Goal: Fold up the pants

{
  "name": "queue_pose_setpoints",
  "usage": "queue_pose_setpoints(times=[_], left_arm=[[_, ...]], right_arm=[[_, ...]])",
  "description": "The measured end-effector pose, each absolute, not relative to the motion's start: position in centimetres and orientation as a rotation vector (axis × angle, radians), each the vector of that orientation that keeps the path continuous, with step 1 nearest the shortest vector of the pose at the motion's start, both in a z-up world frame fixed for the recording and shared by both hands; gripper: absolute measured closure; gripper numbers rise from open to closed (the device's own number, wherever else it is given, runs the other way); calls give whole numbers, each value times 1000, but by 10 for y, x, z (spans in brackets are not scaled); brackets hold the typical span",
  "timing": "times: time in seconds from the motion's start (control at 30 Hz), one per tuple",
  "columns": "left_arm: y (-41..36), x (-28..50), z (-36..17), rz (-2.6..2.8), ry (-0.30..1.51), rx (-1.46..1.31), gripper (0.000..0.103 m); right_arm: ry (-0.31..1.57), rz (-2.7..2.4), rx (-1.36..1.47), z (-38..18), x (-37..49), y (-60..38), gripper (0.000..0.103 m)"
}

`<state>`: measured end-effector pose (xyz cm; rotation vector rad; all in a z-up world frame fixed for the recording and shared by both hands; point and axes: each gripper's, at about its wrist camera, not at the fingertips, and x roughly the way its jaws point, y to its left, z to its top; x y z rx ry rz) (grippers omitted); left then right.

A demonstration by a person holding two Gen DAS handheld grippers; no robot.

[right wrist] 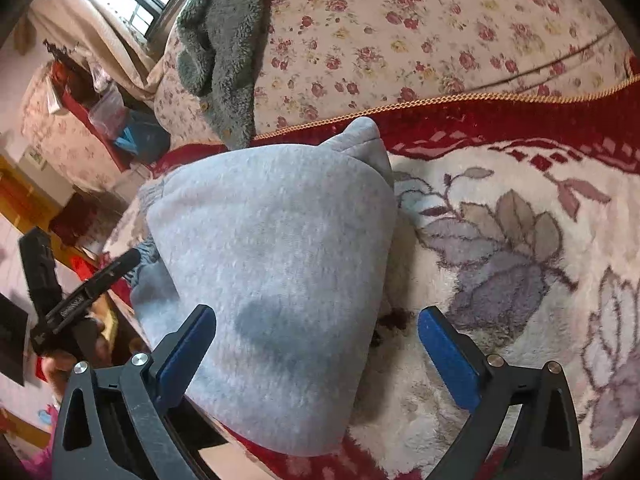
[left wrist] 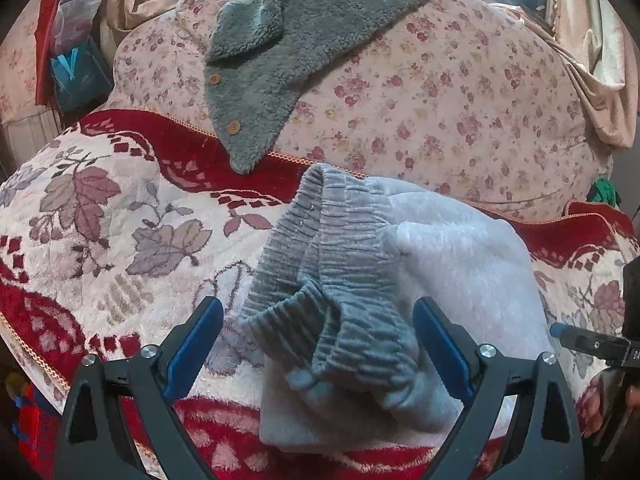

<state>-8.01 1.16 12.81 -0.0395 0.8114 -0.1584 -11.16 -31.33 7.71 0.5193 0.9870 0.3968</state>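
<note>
The light grey fleece pants [left wrist: 452, 256] lie folded in a bundle on the red and cream floral blanket [left wrist: 100, 216], with their ribbed grey waistband and cuffs [left wrist: 340, 280] on top. My left gripper [left wrist: 318, 320] is open, its blue pads either side of the ribbed part. In the right wrist view the pants [right wrist: 280, 260] show as a smooth grey mound. My right gripper [right wrist: 316, 328] is open over its near end. The left gripper [right wrist: 100, 276] shows at the left there, and the right gripper's tip [left wrist: 560, 330] shows at the right edge of the left wrist view.
A dark grey fleece jacket [left wrist: 304, 40] with wooden buttons lies on the pink floral quilt [left wrist: 460, 92] behind the pants. Curtains [left wrist: 600, 60] and a window are at the back. Shelves with bags [left wrist: 76, 64] stand at the left. The bed edge [right wrist: 132, 312] runs by the pants.
</note>
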Motion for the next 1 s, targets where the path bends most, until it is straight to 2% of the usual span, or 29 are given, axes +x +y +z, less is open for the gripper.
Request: queue_pose_setpoints(times=[0.23, 1.0], left_arm=[[24, -69, 113, -149, 823, -71, 0], [41, -53, 65, -276, 814, -299, 0]], right_arm=[[1031, 450, 606, 52, -106, -313, 0], [1081, 614, 735, 23, -76, -294, 0]])
